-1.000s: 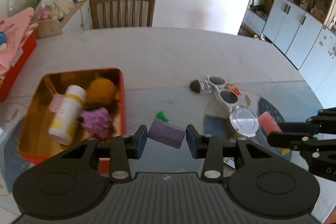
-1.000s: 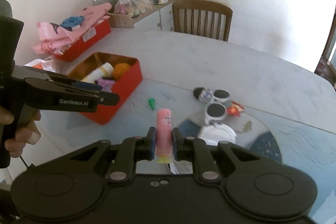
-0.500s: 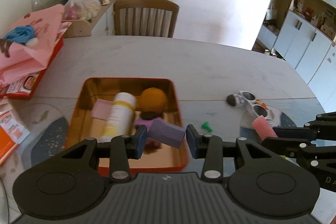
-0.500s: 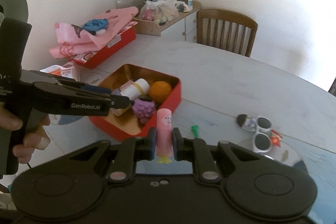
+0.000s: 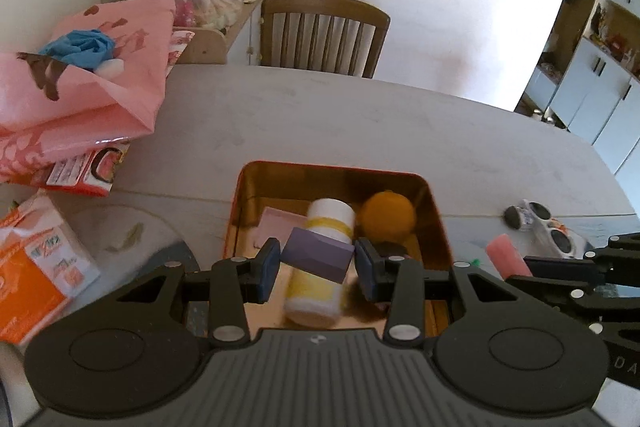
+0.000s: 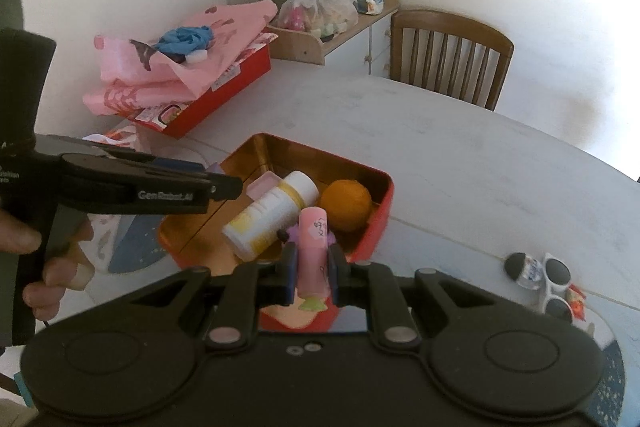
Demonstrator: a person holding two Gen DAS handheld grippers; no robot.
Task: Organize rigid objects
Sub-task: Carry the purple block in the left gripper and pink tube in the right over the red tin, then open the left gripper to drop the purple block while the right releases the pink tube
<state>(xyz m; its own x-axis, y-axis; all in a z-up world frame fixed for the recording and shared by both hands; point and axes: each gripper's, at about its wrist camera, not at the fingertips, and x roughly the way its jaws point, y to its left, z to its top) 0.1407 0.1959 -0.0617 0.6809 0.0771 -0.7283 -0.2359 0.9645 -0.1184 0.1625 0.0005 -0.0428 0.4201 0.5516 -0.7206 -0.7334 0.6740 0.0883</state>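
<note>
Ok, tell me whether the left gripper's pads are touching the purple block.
Touching. The left wrist view shows the left gripper with both pads against the purple block's ends, holding it above the red tin.

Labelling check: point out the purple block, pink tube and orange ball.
purple block (image 5: pixel 318 254): left wrist view, front face.
pink tube (image 6: pixel 314 247): right wrist view, mid-body between the pads.
orange ball (image 6: pixel 346 203): right wrist view, centre of its front.
</note>
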